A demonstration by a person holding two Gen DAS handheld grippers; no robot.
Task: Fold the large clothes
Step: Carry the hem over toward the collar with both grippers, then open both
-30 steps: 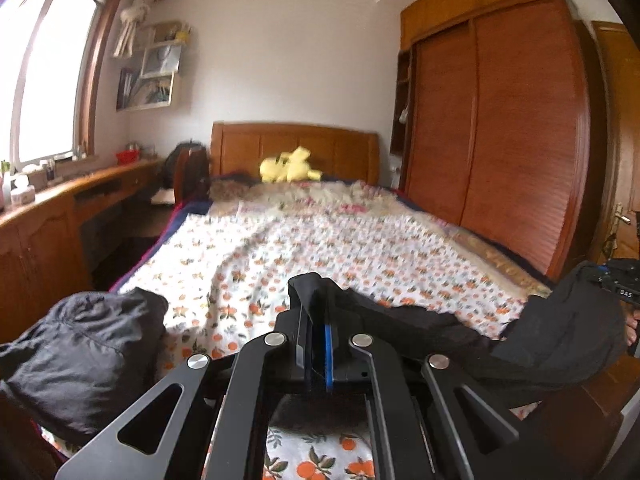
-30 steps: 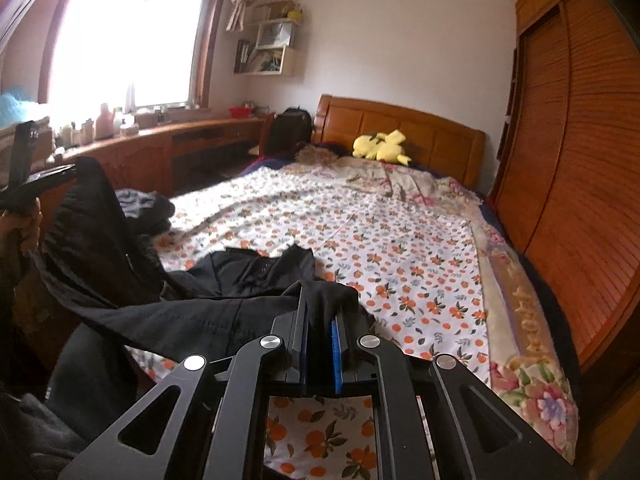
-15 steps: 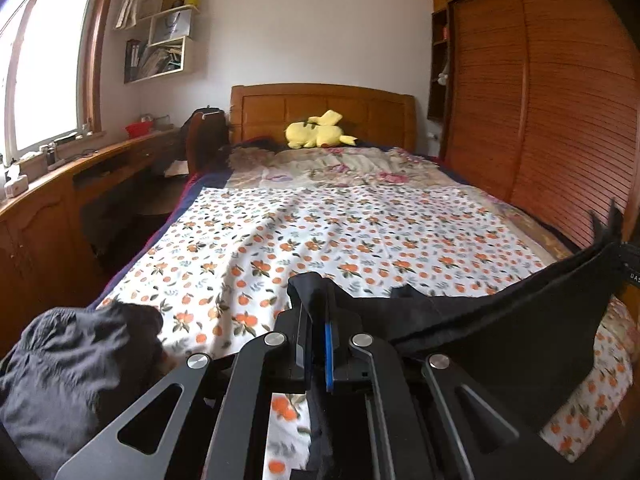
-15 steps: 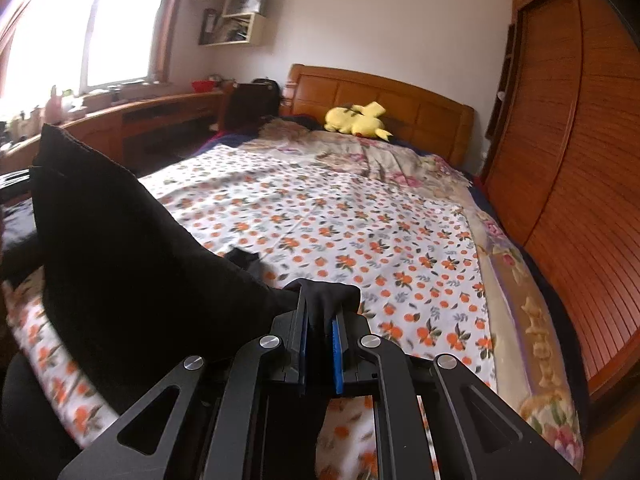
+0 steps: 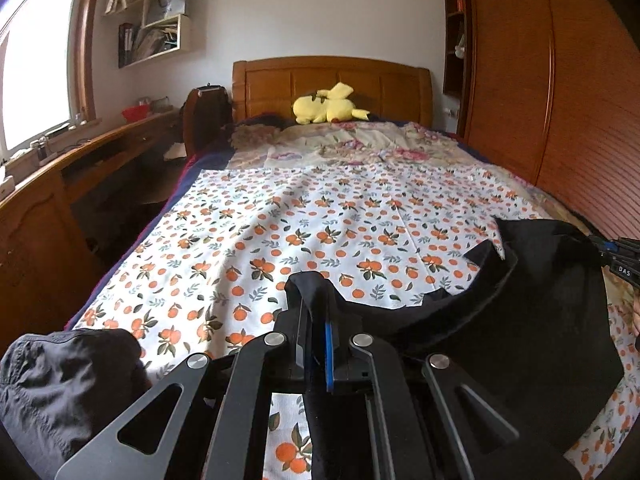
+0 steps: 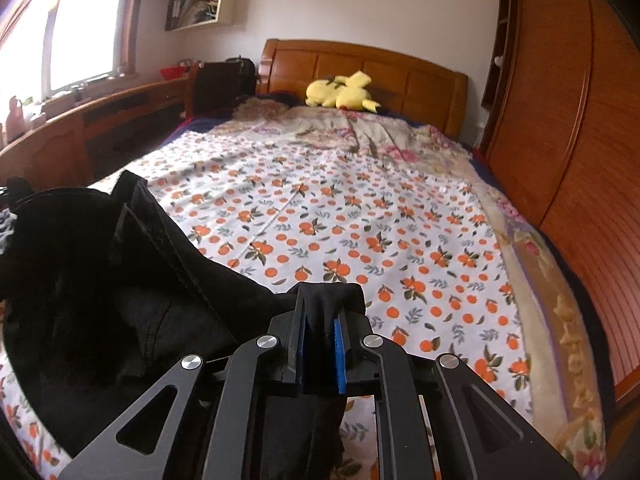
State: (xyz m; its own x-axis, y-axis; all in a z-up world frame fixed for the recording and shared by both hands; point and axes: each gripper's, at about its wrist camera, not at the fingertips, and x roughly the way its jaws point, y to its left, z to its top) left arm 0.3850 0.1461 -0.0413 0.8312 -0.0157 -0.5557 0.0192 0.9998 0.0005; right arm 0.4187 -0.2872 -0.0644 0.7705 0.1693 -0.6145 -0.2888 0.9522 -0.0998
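A large black garment [image 5: 520, 320] hangs stretched between both grippers over the near end of the bed. My left gripper [image 5: 314, 312] is shut on one edge of it, with a fold of black cloth sticking up between the jaws. In the right wrist view the same black garment [image 6: 120, 288] spreads to the left, and my right gripper [image 6: 320, 320] is shut on its other edge. The right gripper [image 5: 618, 254] also shows at the right edge of the left wrist view, with the cloth sagging toward the orange-print sheet [image 5: 304, 232].
A crumpled dark grey garment [image 5: 60, 384] lies at the bed's near left corner. A yellow plush toy [image 5: 326, 106] rests by the wooden headboard [image 5: 332, 80]. A wooden desk [image 5: 60, 184] runs along the left; a wardrobe [image 5: 560, 92] stands on the right.
Both grippers have moved forward over the bed and lower, carrying the black garment with them. The cloth now hangs closer to the sheet, and the headboard looks nearer.
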